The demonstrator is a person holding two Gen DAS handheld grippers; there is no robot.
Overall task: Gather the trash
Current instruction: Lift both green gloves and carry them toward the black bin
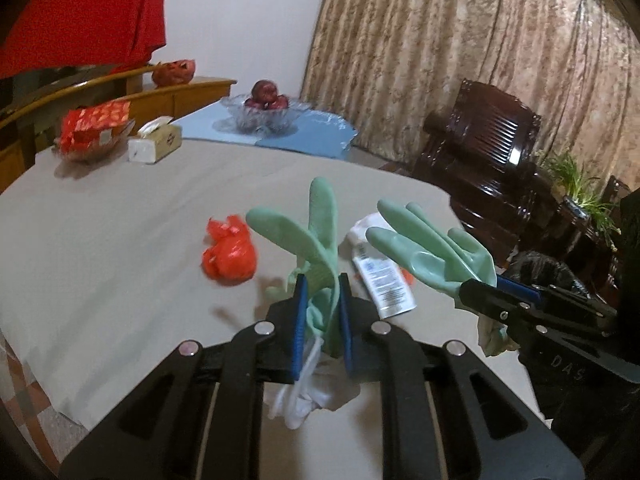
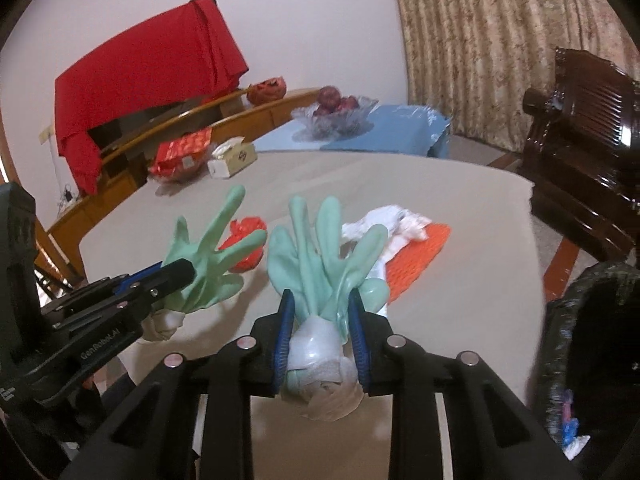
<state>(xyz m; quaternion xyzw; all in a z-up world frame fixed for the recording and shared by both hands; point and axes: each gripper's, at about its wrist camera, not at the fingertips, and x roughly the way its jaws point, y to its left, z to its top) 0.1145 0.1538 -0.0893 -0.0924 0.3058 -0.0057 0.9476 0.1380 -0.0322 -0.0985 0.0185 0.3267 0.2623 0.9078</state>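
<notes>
Mint-green rubber glove (image 1: pixel 320 236) pinched in left claw (image 1: pixel 323 312), above grey bench (image 1: pixel 120 240). Second mint-green rubber glove (image 2: pixel 320 248) clamped in right claw (image 2: pixel 322 340). Red crumpled plastic bag (image 1: pixel 228 254) on bench.

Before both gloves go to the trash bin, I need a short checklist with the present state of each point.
1. Left gripper shut on the left green glove: ok.
2. Right gripper shut on the right green glove: ok.
3. Both gloves lifted off the table: ok, their fingers stand in the air.
4. Trash bin open and near the right gripper: ok, its black liner shows at the table's edge.
5. Room left in the bin: cannot tell, only part of the inside shows.
6. All trash collected: not ok; the red bag, white tube and orange net lie on the table.
</notes>
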